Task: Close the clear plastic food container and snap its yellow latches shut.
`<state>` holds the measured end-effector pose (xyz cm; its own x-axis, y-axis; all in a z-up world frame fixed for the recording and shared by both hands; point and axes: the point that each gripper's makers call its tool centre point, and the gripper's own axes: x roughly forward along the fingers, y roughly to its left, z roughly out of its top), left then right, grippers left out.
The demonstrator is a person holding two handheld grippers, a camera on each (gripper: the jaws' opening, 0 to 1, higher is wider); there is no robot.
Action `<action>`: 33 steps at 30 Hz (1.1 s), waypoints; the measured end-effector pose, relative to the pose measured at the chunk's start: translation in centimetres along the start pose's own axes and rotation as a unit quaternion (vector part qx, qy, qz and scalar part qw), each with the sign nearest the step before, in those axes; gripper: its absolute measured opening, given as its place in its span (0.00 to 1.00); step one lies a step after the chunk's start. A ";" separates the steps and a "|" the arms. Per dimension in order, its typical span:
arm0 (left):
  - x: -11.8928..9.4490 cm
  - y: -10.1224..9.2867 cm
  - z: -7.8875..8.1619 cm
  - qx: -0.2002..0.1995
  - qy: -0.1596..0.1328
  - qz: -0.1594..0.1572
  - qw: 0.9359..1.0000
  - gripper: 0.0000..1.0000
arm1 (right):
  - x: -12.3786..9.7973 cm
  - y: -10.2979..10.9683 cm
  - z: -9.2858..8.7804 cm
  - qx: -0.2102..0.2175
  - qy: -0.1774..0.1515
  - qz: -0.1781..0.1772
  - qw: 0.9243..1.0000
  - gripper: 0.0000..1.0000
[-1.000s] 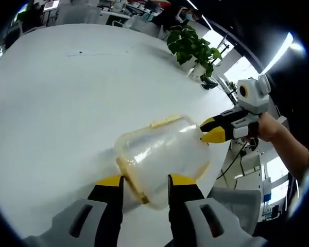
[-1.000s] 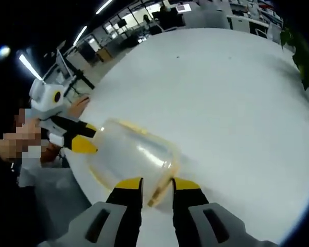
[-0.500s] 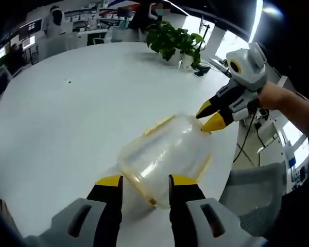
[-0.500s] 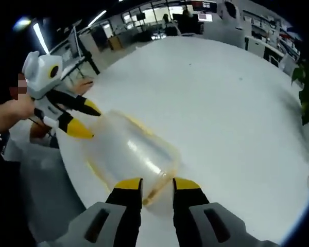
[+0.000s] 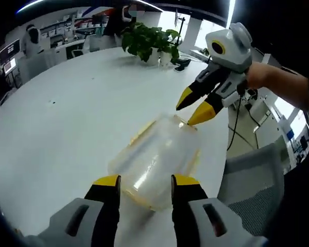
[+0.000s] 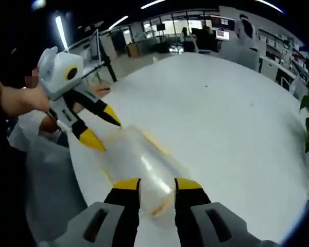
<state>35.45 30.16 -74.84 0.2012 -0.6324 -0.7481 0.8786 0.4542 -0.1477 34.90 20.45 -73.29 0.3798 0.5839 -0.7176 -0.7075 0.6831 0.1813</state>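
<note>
the clear container is lying on the white table close to its edge, with the grey chair just past that edge. yellow latches are showing along its sides, blurred in both views, so whether they are snapped is not clear.

in the left gripper view the left gripper is rising from the bottom with its yellow-tipped jaws spread, one on either side of the container's near end; whether they are pressing its walls cannot be told. the right gripper is coming in from the right, held by a hand, its jaws parted and the lower tip touching the container's far corner. a plant is standing near the table's far edge.

in the right gripper view the container is lying lengthwise between the two tools. the right gripper is straddling its near end with jaws apart, and the left gripper is reaching in from the left, jaws parted, its lower tip at the container's far end.
</note>
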 end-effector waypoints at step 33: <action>2.4 -3.1 2.7 0.109 -0.011 -0.075 0.991 0.30 | 3.6 1.5 1.1 -0.105 0.016 0.045 0.993 0.25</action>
<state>34.43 25.54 -74.44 0.0690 -0.6974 -0.7134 0.9715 0.2094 -0.1108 35.87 24.13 -74.87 0.2917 0.6217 -0.7269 -0.8475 0.5203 0.1049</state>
